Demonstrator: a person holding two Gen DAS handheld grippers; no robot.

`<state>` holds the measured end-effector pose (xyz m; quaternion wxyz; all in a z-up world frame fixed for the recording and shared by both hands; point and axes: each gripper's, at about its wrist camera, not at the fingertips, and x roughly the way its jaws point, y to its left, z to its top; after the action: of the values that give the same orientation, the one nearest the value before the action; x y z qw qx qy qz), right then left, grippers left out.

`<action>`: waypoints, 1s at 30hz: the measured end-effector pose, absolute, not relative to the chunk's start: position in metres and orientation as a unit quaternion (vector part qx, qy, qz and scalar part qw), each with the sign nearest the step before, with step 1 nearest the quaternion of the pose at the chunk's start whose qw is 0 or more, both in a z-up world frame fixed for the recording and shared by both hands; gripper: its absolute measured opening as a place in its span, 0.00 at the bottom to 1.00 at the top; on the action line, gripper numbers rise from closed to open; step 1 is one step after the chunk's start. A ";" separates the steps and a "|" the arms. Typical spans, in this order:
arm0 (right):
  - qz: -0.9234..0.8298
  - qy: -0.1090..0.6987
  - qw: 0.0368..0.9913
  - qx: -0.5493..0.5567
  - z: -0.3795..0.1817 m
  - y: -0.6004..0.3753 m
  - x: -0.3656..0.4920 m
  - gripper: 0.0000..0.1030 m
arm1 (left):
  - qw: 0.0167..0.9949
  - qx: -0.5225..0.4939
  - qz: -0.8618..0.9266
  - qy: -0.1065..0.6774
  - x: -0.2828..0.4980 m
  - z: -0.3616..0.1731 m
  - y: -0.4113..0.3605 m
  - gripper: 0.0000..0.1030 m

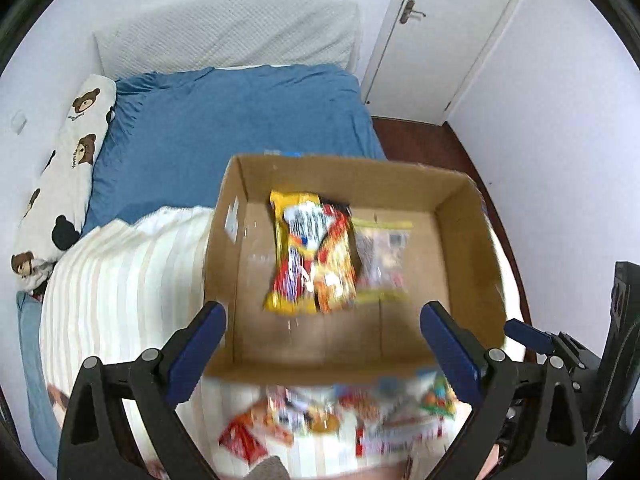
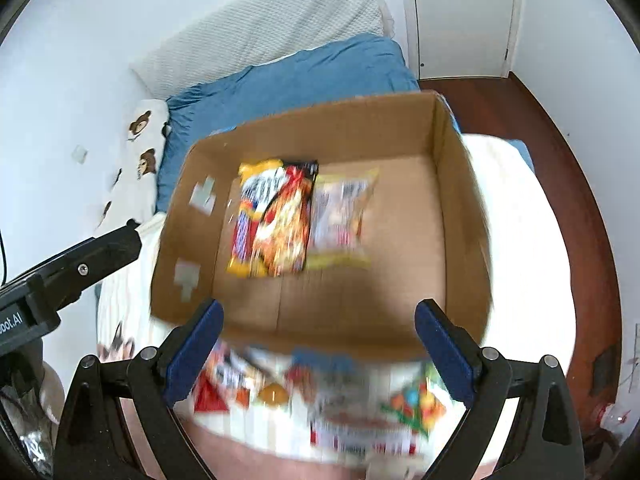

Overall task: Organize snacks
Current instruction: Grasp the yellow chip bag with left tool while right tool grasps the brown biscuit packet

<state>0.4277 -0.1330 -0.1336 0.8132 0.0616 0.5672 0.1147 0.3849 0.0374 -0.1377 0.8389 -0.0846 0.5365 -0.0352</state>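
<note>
Both your grippers are spread wide with nothing between the fingers: left gripper [image 1: 322, 344] and right gripper [image 2: 318, 338] each hover over the near edge of the cardboard box [image 1: 460, 216], blue pads apart. Your right gripper's blue tip also shows at the right edge of the left view, and your left gripper's black body at the left edge of the right view.

Nearest you, loose snack packets [image 1: 340, 416] lie scattered on the striped blanket [image 1: 120, 280], just outside the box's near wall; heavy blur, so individual packs are hard to tell apart. A red one and a colourful one show up in the right view [image 2: 320, 400].

Inside the open box, three packs lie flat on the floor toward the far-left area: a yellow packet [image 1: 288, 248], a red-orange packet [image 1: 336, 264] overlapping it on the right, and a clear packet with yellow edges [image 1: 382, 258] touching that one's right side. Right half of the box floor is bare cardboard.

Beyond the box: blue bedsheet [image 1: 240, 128], bear-print pillow [image 1: 68, 168] along the left wall, white headboard [image 1: 228, 32], white door [image 1: 440, 20] at far right.
</note>
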 end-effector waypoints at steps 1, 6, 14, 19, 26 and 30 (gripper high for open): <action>0.115 0.568 0.812 0.063 -0.140 -0.132 0.415 0.96 | 0.839 -0.084 -0.035 0.537 0.368 -0.137 0.036 0.97; 0.112 0.599 0.788 0.091 -0.163 -0.162 0.335 0.96 | 0.812 -0.090 -0.035 0.576 0.284 -0.166 0.029 0.97; 0.072 0.653 0.738 0.155 -0.235 -0.214 0.232 0.96 | 0.703 -0.115 -0.050 0.700 0.160 -0.274 0.001 0.97; 0.043 0.680 0.702 0.209 -0.283 -0.236 0.185 0.96 | 0.659 -0.082 -0.069 0.745 0.128 -0.330 -0.040 0.97; 0.017 0.702 0.659 0.268 -0.334 -0.246 0.147 0.95 | 0.633 -0.018 -0.051 0.773 0.122 -0.390 -0.077 0.90; 0.005 0.699 0.660 0.275 -0.343 -0.250 0.140 0.95 | 0.652 -0.049 -0.026 0.756 0.129 -0.390 -0.062 0.74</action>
<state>0.1400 -0.2503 -0.3434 0.6603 0.2750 0.6988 0.0051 0.1289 -0.0616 -0.3903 0.6519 -0.0488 0.7563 -0.0264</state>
